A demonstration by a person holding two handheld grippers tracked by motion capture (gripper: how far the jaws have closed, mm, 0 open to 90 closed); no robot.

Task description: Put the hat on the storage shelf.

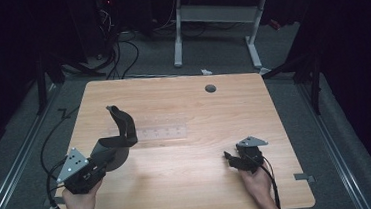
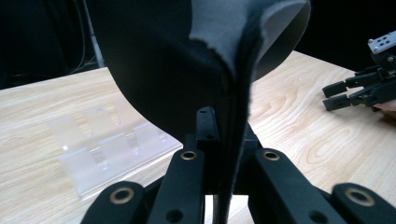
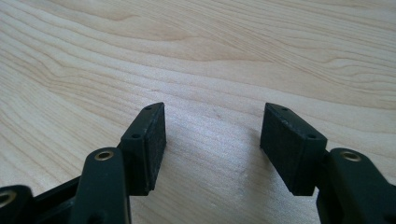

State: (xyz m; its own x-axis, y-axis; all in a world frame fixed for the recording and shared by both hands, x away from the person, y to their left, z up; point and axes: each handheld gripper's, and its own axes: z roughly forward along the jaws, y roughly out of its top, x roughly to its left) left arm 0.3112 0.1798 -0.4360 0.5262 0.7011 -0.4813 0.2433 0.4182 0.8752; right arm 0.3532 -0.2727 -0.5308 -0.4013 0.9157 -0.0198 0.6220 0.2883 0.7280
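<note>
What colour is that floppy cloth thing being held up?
Dark grey fabric piece, paler grey inside; clearest in the left gripper view.

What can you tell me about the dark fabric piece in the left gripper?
The fabric piece is dark grey to black, soft, with a lighter grey inner face and raw edges. It curls into a loop with a strap-like end rising above the table. The left gripper is shut on its folded edge, lifting it near the clear plastic rack.

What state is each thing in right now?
Left tool: shut on the strap.
Right tool: open, nothing between its jaws, over bare table.
Strap: dark fabric, pinched at one part, lifted and curling up above the table.
Clear plastic holder: lying on the table, untouched, beside the strap.
</note>
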